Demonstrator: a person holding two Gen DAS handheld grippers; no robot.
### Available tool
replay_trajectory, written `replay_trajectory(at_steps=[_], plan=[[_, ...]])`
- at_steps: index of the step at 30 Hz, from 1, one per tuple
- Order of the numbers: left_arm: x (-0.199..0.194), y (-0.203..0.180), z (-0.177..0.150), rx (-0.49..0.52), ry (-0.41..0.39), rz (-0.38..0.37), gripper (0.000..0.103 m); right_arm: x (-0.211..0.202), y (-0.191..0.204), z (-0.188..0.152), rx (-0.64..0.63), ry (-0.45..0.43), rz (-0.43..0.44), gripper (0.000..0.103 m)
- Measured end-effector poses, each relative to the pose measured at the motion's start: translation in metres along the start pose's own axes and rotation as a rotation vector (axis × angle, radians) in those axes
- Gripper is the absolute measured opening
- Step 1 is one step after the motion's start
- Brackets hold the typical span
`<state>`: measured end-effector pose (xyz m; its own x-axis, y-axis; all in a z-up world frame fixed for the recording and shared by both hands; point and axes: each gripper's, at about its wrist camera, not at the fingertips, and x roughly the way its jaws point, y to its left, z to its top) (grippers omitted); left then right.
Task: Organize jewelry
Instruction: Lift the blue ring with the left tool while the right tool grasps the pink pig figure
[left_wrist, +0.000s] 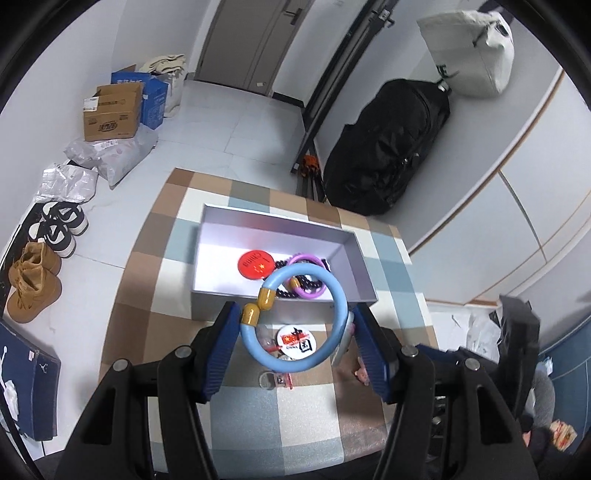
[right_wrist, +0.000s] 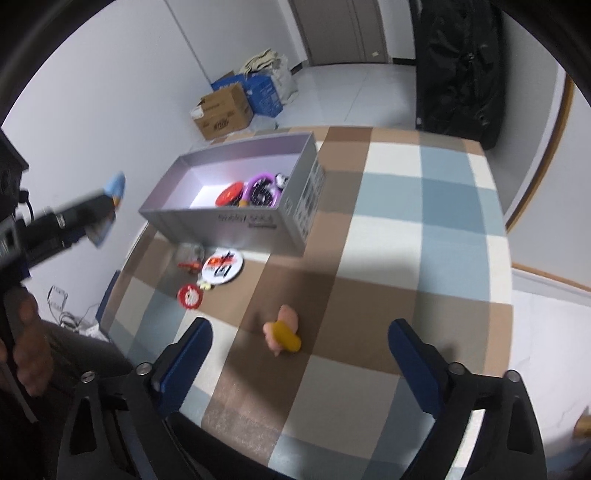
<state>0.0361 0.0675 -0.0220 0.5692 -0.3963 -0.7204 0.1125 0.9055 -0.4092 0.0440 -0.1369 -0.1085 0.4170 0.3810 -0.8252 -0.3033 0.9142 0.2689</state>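
Note:
My left gripper (left_wrist: 295, 309) is shut on a light blue bangle (left_wrist: 334, 295) with yellow end caps and holds it in the air, just before the near wall of the grey box (left_wrist: 349, 254). In the box lie a red badge (left_wrist: 256, 265), a purple bangle (left_wrist: 314, 293) and a dark bead bracelet (left_wrist: 280, 264). A white round badge (left_wrist: 295, 341) lies on the checked cloth below the bangle. My right gripper (right_wrist: 301, 326) stands open low over the cloth, with a pink figure and a yellow piece (right_wrist: 286, 336) just ahead between its fingers, untouched. The left gripper (right_wrist: 99, 218) shows blurred at the left.
The white badge (right_wrist: 222, 266), a small red badge (right_wrist: 190, 296) and tiny trinkets lie in front of the box (right_wrist: 236, 225). The table's left edge (right_wrist: 125, 266) is close. Beyond it are cardboard boxes (left_wrist: 110, 114), shoes (left_wrist: 33, 284) and a black bag (left_wrist: 388, 147).

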Motion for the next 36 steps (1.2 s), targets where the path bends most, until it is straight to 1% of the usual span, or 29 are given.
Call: replay_trajectory(at_steps=[3, 5, 7, 11, 13, 15, 17, 19, 20, 21, 30, 32, 36], plan=[[0.0, 0.002, 0.001, -0.016, 0.002, 0.0, 0.057, 0.005, 0.005, -0.001, -0.023, 0.014, 0.0, 0.088], [0.0, 0.004, 0.002, -0.029, 0.003, -0.006, 0.057, 0.011, 0.009, -0.003, -0.042, 0.037, -0.007, 0.083], [0.0, 0.006, 0.003, -0.034, 0.005, -0.01, 0.057, 0.017, 0.012, -0.004, -0.055, 0.06, -0.016, 0.071], [0.001, 0.006, 0.003, -0.034, 0.015, -0.008, 0.057, 0.025, 0.012, -0.004, -0.058, 0.076, -0.023, 0.064], [0.002, 0.006, 0.002, -0.034, 0.026, -0.008, 0.057, 0.026, 0.014, -0.003, -0.065, 0.075, -0.027, 0.055], [0.003, 0.005, 0.001, -0.031, 0.034, -0.01, 0.057, 0.027, 0.015, -0.003, -0.069, 0.074, -0.034, 0.053], [0.002, 0.004, 0.001, -0.022, 0.035, -0.008, 0.057, 0.029, 0.017, -0.002, -0.073, 0.078, -0.037, 0.046], [0.001, 0.003, 0.0, -0.012, 0.035, -0.003, 0.057, 0.031, 0.019, -0.003, -0.082, 0.086, -0.045, 0.036], [0.0, 0.003, 0.0, -0.008, 0.035, 0.001, 0.057, 0.032, 0.02, -0.003, -0.086, 0.089, -0.046, 0.033], [0.001, 0.003, -0.001, -0.007, 0.035, 0.004, 0.057, 0.033, 0.02, -0.003, -0.09, 0.095, -0.048, 0.023], [0.002, 0.003, -0.001, -0.008, 0.045, 0.003, 0.057, 0.028, 0.018, -0.003, -0.084, 0.088, -0.061, 0.022], [0.002, 0.002, -0.001, -0.007, 0.046, 0.004, 0.057, 0.026, 0.017, -0.002, -0.078, 0.079, -0.056, 0.022], [0.003, 0.002, -0.001, -0.01, 0.049, 0.008, 0.057, 0.015, 0.02, 0.004, -0.077, 0.031, -0.05, 0.022]])
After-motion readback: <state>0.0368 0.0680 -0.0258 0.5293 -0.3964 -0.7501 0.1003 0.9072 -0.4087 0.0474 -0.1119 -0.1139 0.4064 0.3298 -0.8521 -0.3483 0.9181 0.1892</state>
